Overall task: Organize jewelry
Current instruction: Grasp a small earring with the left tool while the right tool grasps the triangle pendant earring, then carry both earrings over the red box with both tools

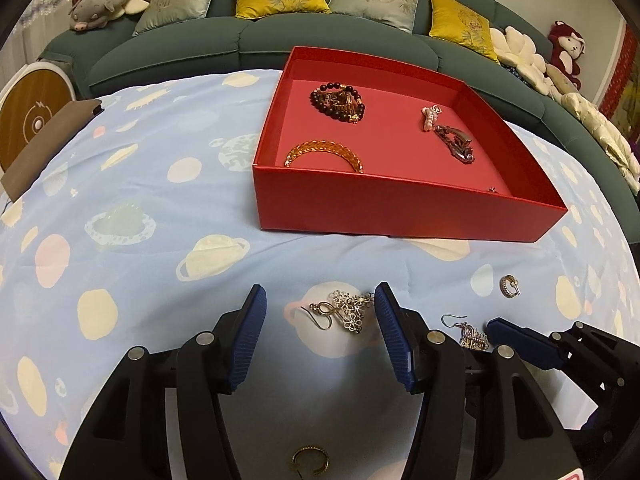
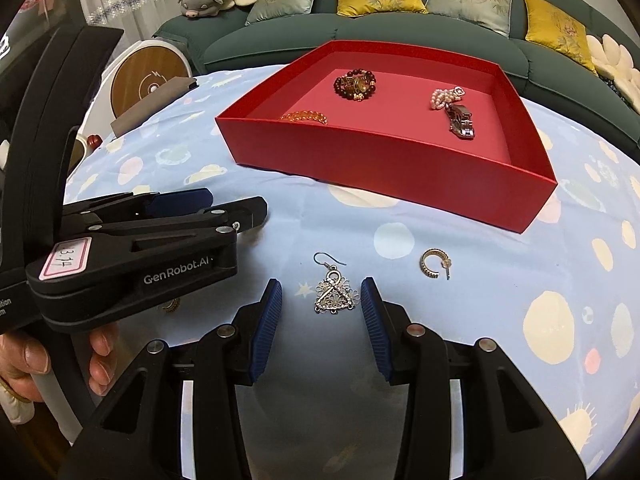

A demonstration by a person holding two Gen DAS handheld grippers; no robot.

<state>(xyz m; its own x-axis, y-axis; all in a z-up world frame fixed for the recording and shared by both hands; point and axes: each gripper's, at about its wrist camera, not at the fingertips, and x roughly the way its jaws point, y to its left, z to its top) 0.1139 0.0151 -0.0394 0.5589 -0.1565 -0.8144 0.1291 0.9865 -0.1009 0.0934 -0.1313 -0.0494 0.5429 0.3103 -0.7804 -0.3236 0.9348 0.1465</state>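
Hovering low over a blue planet-print cloth that covers the counter, the left tool has its blue-padded jaws spread wide on either side of a silver flower earring; the pads stand clear of it except at the right, where the pad edge sits just beside the flowers, and whether it touches cannot be told. Nothing is gripped.

In the right wrist view, the right tool is narrower, its two pads flanking a silver triangular filigree earring that lies flat on the cloth. The right pad is just beside the earring's corner; the left pad is apart from it. It holds nothing either.

To the right of that earring, a small gold hoop earring lies alone on the cloth. Another gold hoop lies near the bottom of the left wrist view, between the left tool's arms.

Farther back stands an open red box. Inside it, a dark beaded bracelet lies at the far left, an amber bracelet near the front wall, and a pearl piece and a metal watch band at the right.

Fingers of the person's hand wrap the left tool's handle at the left edge. A green sofa with yellow and grey cushions runs across the far side.
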